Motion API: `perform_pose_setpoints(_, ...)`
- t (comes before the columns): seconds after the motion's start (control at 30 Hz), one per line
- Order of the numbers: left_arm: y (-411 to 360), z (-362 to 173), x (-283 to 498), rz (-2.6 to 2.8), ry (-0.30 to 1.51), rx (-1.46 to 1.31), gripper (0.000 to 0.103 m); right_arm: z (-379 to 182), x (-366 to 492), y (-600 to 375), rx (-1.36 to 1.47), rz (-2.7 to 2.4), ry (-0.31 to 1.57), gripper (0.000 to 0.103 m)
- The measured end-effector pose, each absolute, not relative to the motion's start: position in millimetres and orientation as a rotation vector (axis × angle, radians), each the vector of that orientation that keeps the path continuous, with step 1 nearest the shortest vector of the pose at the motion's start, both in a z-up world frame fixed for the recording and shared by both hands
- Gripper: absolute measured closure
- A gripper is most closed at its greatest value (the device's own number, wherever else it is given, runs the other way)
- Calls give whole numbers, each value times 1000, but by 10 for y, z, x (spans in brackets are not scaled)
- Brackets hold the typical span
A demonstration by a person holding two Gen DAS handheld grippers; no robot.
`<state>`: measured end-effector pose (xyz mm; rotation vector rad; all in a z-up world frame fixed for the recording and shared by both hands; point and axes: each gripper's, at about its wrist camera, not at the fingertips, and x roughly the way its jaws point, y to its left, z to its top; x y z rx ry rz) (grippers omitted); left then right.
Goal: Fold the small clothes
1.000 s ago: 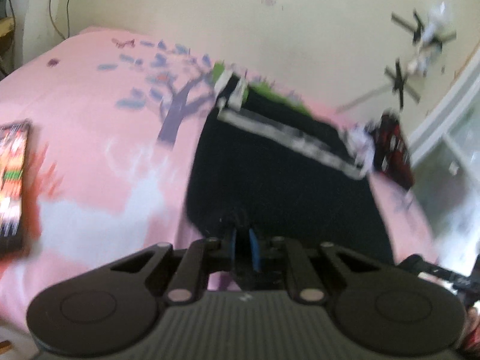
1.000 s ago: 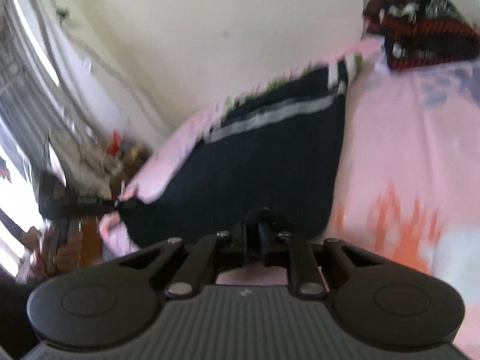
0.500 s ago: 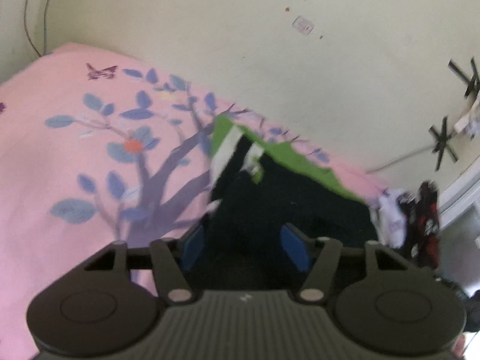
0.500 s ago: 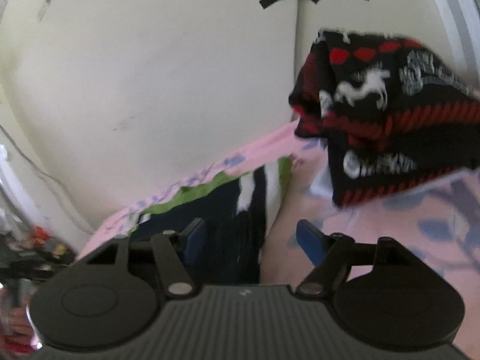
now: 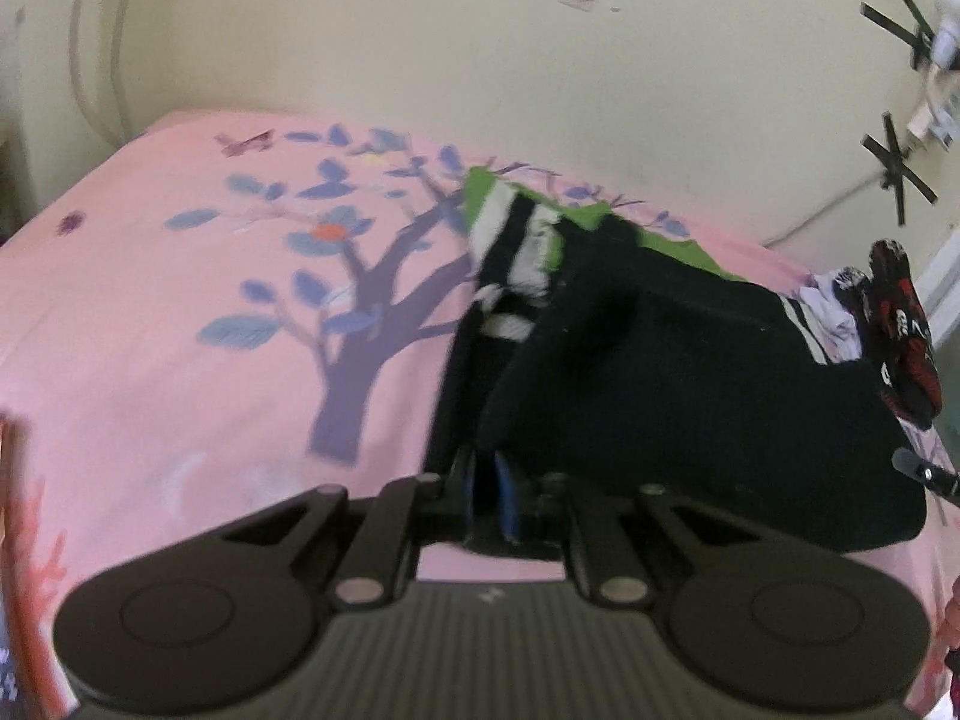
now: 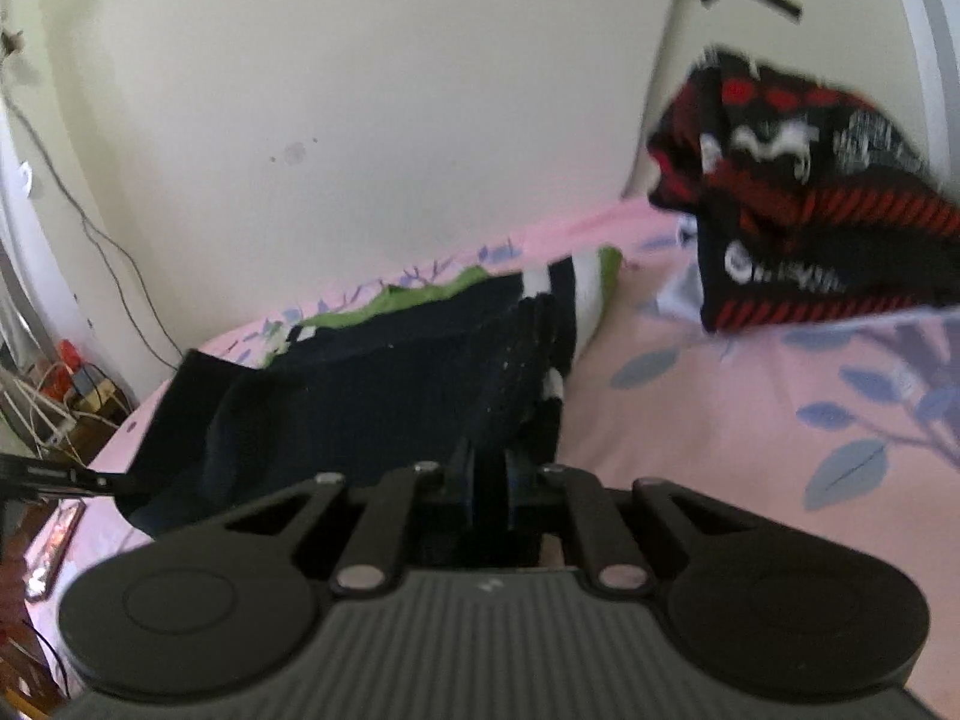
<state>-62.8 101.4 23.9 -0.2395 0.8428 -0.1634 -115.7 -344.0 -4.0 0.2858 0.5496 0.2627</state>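
Shorts (image 5: 690, 372), black with white stripes and a green band, are lying on the pink sheet (image 5: 180, 312) close to the wall (image 5: 420, 48), partly folded over themselves. Beyond their far end a red-and-black knit (image 6: 804, 198) is sitting in a heap with a pale garment (image 5: 834, 312) tucked against it, and both are crowding that side. Cables (image 6: 72, 396) are trailing down past the bed's edge in the right wrist view, and a flat printed object (image 6: 54, 534) is lying near the sheet's near corner.

Left gripper (image 5: 487, 489) is having just closed its jaws, the blue pads pressed together on a fold of black cloth at the near left edge of the shorts. Right gripper (image 6: 489, 489) is likewise having just closed, its pads pinching the cloth at the opposite near corner; its tip is showing at the right margin of the left wrist view, touching the hem.

Wide open sheet is stretching to the left of the shorts, over the printed tree (image 5: 372, 300), while the wall is hemming in the far edge and the knit heap is narrowing the room on the other side
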Motion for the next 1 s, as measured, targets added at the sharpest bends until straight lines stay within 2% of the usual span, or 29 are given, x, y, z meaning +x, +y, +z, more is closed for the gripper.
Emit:
perform_pose_setpoints(0.03,1055,206,-623,-156,858,-253,94,-75,-1157,-3402,263,254,576,101)
perform_pose_setpoints(0.07,1091,153,-595,-143,881,-266,86,-119,-1125,-3376,243,243,602,100)
perform_pose_setpoints(0.13,1163,81,-550,-119,908,-303,77,-194,-1073,-3362,219,222,634,94)
perform_pose_setpoints(0.17,1199,105,-553,-126,897,-322,77,-168,-1072,-3382,218,218,631,70)
perform_pose_setpoints(0.2,1230,168,-565,-139,871,-336,76,-108,-1080,-3405,218,213,614,58)
perform_pose_setpoints(0.23,1245,253,-573,-146,833,-333,72,-8,-1114,-3453,214,208,560,52)
perform_pose_setpoints(0.33,1192,574,-491,-168,722,-272,62,268,-1026,-3517,175,210,493,53)
perform_pose_setpoints(0.4,1060,768,-294,-203,683,-213,62,452,-837,-3506,150,225,476,53)
perform_pose_setpoints(0.53,598,1035,421,-298,652,-89,51,653,-181,-3430,142,305,471,53)
perform_pose_setpoints(0.7,51,851,1530,-359,776,-60,40,512,929,-3351,280,386,646,42)
perform_pose_setpoints(0.77,-136,641,1933,-344,833,-49,28,368,1371,-3262,300,394,718,39)
perform_pose_setpoints(0.93,-339,181,2497,-322,912,-79,30,39,2118,-2974,221,397,807,32)
perform_pose_setpoints(1.0,-392,12,2602,-320,940,-77,53,-117,2307,-2864,213,440,861,27)
